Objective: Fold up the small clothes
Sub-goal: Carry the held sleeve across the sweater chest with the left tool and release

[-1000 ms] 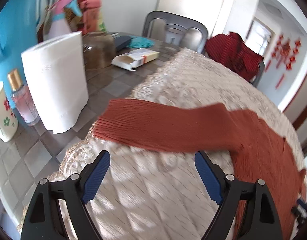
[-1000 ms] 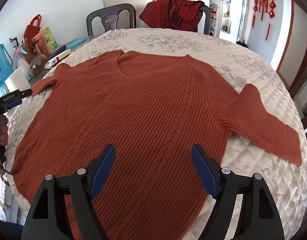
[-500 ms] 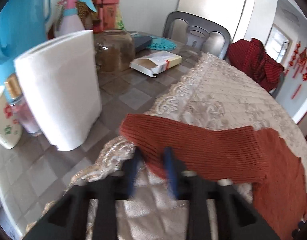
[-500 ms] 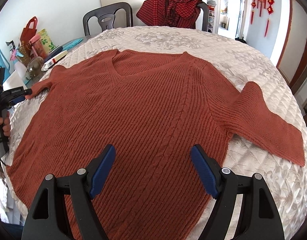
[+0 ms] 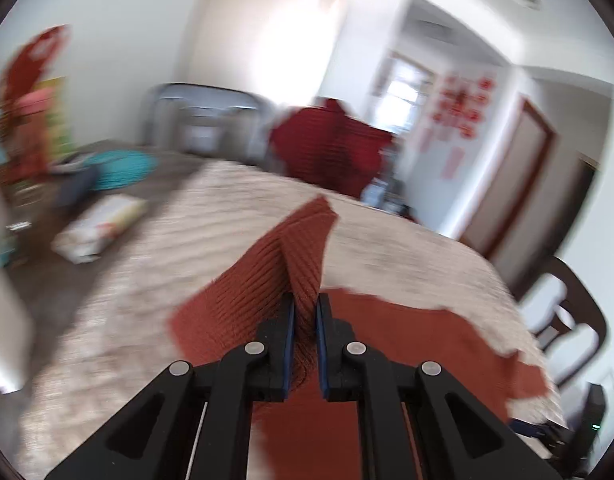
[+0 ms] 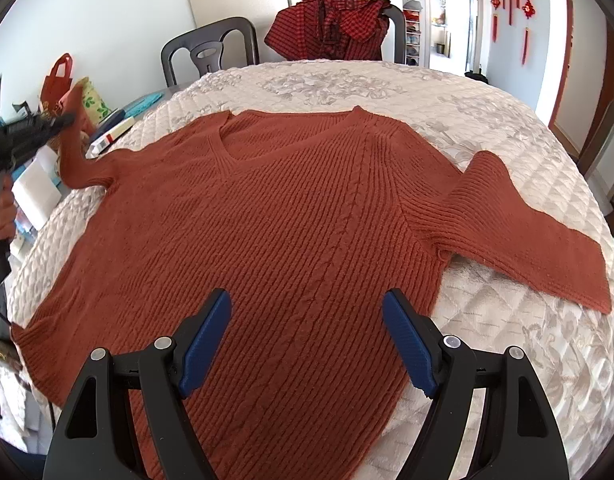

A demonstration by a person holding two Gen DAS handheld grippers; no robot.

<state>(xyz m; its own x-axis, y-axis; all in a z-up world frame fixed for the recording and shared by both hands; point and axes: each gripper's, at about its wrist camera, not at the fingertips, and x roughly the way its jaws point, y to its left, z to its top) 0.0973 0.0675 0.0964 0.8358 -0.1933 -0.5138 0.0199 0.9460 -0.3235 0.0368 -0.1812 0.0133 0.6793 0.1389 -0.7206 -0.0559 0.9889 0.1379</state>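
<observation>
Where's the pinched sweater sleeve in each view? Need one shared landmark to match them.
Left wrist: the sleeve is at centre, clamped between the left gripper fingers and lifted off the quilted cloth.
Right wrist: the same sleeve is at the far left edge, rising from the sweater's shoulder up to the left gripper.
Shared landmark: the red checked garment draped on a chair beyond the table.

Home dining room, table (image 6: 447, 92), chairs (image 6: 211, 52)
</observation>
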